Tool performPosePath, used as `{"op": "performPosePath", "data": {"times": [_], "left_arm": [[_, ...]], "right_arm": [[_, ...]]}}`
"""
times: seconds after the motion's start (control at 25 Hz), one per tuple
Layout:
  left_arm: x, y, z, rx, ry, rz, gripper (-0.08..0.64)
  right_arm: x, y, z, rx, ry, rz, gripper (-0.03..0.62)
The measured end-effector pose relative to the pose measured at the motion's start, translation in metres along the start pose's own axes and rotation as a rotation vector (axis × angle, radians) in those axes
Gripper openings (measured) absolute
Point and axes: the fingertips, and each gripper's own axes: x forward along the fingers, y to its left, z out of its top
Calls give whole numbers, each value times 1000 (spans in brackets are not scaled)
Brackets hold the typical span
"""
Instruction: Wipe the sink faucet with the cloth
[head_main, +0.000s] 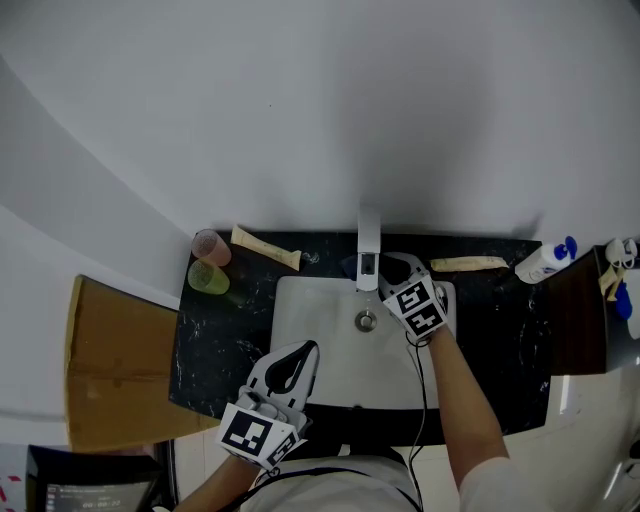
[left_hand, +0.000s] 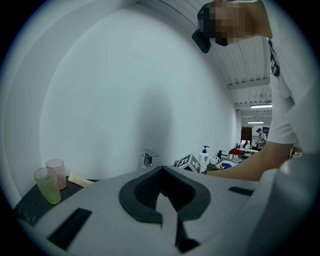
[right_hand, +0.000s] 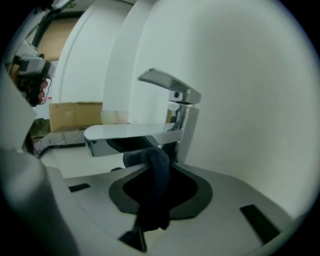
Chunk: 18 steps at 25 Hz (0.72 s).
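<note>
The chrome faucet (head_main: 368, 252) stands at the back of the white sink (head_main: 310, 335). In the right gripper view its flat spout (right_hand: 130, 135) and lever handle (right_hand: 167, 85) fill the middle. My right gripper (head_main: 396, 270) is at the faucet's right side, shut on a dark cloth (right_hand: 156, 175). The cloth bunches up against the underside of the spout, close to the faucet body. My left gripper (head_main: 299, 353) hangs over the sink's front edge, away from the faucet, with its jaws together and nothing between them.
A pink cup (head_main: 210, 246), a green cup (head_main: 207, 277) and a cream tube (head_main: 265, 248) sit on the dark counter (head_main: 225, 340) at back left. Another tube (head_main: 468, 264) and a pump bottle (head_main: 545, 262) lie at back right. A cardboard box (head_main: 115, 360) stands left.
</note>
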Motion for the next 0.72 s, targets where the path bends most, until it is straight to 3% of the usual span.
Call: {"op": "performPosePath", "data": {"times": [0.08, 0.16, 0.36, 0.72], "left_arm": [[-2, 1, -1, -3, 2, 2, -2], [-3, 1, -3, -6, 7, 3, -3], [-3, -2, -1, -3, 5, -4, -3], [-6, -4, 1, -7, 5, -7, -3]], "right_arm": [[-9, -21, -4, 33, -4, -67, 86], [-18, -27, -4, 51, -23, -76, 86], [-31, 4, 16, 17, -109, 7, 86], [-67, 51, 4, 62, -140, 148, 86]]}}
